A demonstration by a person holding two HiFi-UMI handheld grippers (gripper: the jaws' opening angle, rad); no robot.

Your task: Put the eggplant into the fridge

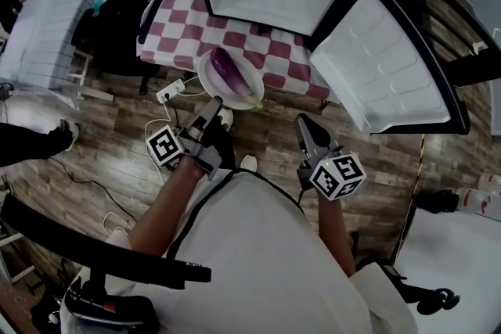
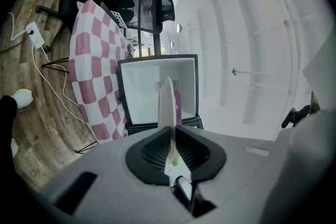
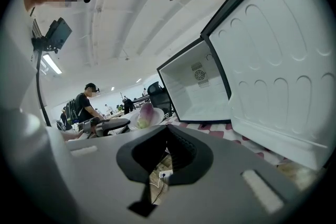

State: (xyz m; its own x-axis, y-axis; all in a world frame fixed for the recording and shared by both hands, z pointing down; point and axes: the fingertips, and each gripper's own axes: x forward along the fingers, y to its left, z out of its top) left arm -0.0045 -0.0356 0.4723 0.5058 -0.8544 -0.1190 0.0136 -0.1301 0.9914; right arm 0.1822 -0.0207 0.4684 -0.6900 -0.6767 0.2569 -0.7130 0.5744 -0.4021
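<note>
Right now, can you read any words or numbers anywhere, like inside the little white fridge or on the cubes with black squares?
No text here can be read.
On the back wall of the small white fridge, a small grey sticker: too small and blurred to read.
On the two white marker cubes, black square patterns: codes only, no letters or numbers.

Your white top (image 1: 258, 246) has a thin dark seam; your left gripper (image 1: 212, 104) and right gripper (image 1: 302, 123), both dark, each bear a black-and-white marker cube (image 1: 338, 174).
</note>
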